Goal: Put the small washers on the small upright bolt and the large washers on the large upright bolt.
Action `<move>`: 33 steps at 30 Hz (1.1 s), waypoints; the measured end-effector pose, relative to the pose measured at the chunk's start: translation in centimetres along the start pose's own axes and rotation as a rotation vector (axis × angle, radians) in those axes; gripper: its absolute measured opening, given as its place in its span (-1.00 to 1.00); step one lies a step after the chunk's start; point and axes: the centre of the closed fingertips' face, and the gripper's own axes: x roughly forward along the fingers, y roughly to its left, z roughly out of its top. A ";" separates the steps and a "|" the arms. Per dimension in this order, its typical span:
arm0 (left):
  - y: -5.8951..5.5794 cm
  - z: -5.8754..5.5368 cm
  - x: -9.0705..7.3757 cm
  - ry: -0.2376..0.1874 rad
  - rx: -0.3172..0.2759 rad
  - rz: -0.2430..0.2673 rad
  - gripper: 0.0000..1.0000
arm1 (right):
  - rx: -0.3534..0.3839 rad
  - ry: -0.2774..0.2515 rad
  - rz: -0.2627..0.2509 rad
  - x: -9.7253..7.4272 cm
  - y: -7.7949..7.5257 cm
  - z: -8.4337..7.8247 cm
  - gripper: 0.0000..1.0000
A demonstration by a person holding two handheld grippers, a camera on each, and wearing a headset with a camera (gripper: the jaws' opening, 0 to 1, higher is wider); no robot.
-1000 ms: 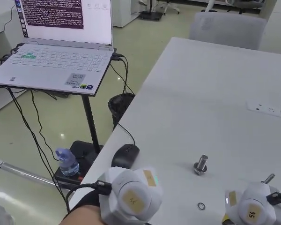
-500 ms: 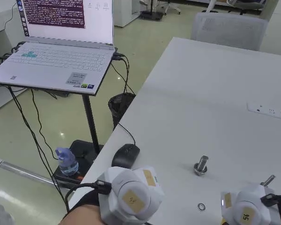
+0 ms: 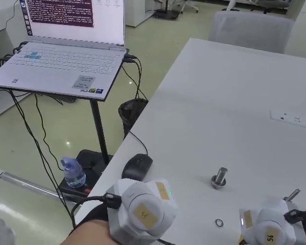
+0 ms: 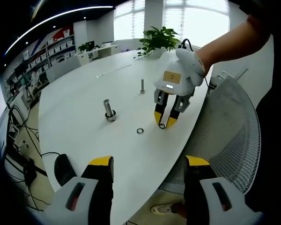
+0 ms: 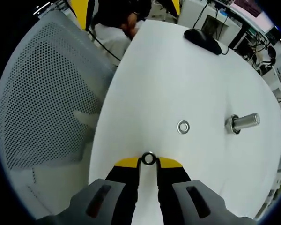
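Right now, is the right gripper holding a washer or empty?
Holding: the right gripper is shut on a washer, pinched between its yellow tips.

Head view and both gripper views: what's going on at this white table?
A person is sorting washers onto two upright bolts with a handheld gripper in each hand. The right gripper has its jaws shut on the held washer near the table edge, not yet at either bolt. A loose washer lies flat between it and the large bolt. The small bolt stands farther off. The left gripper hangs back, jaws open, holding nothing.
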 end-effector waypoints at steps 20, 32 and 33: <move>-0.1 0.1 -0.1 -0.003 -0.007 0.002 0.16 | 0.050 0.029 0.005 0.1 0.0 0.0 -0.73; 0.0 0.2 0.1 -0.003 -0.008 0.006 0.18 | 0.141 -0.008 0.008 -0.6 -0.3 -0.8 -0.74; 0.1 0.3 0.2 -0.006 -0.008 0.006 0.19 | 0.148 -0.010 0.005 -0.7 -0.5 -1.0 -0.74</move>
